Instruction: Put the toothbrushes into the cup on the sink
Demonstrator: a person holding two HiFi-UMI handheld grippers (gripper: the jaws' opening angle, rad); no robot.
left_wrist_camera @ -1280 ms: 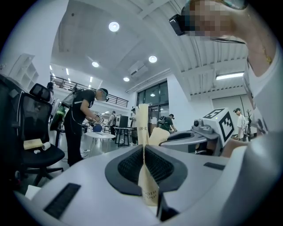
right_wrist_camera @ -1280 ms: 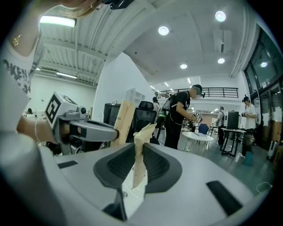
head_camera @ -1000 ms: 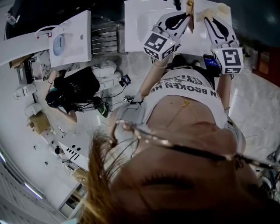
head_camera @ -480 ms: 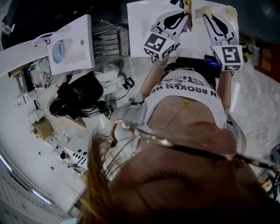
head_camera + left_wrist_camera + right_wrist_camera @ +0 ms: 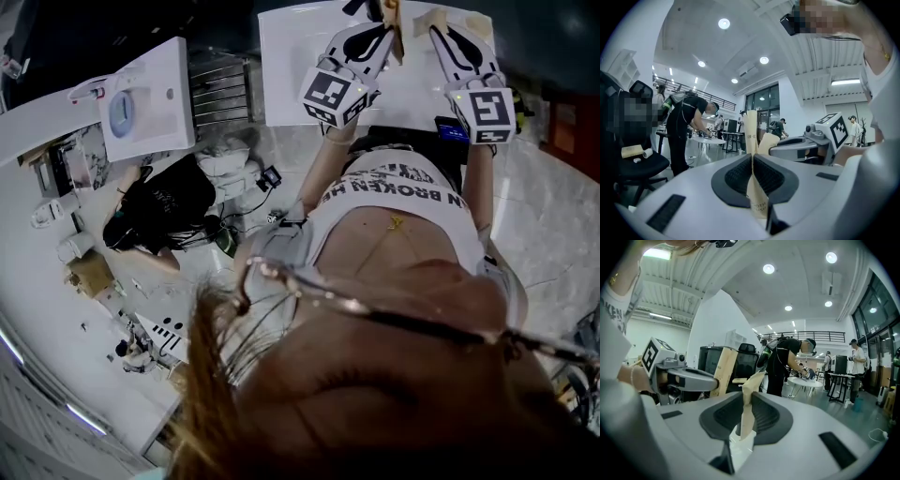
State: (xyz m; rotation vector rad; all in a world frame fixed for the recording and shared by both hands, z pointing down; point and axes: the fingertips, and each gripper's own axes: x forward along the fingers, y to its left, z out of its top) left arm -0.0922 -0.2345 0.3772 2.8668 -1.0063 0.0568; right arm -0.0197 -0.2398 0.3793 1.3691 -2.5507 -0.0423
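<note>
L gripper (image 5: 752, 174) is clamped nearly closed on a tan toothbrush pack (image 5: 751, 133). Its pads pinch the lower part, and the pack stands upright btwn the jaws w/ print only partly readable. R gripper (image 5: 744, 416) has its jaws a bit wider, closed on a torn tan strip (image 5: 750, 390) of similar card, w/ a white bit (image 5: 740, 446) just under it at the jaw roots. In head view both grippers are side by side, near each other, over the near edge of the white sink top (image 5: 281, 56). The pack pokes out past the L jaws, strip just beside it; can't tell if strip & pack are joined. A pale rounded thing (image 5: 478, 23) sits on the sink top beyond the R gripper; can't tell if it's the cup
</note>
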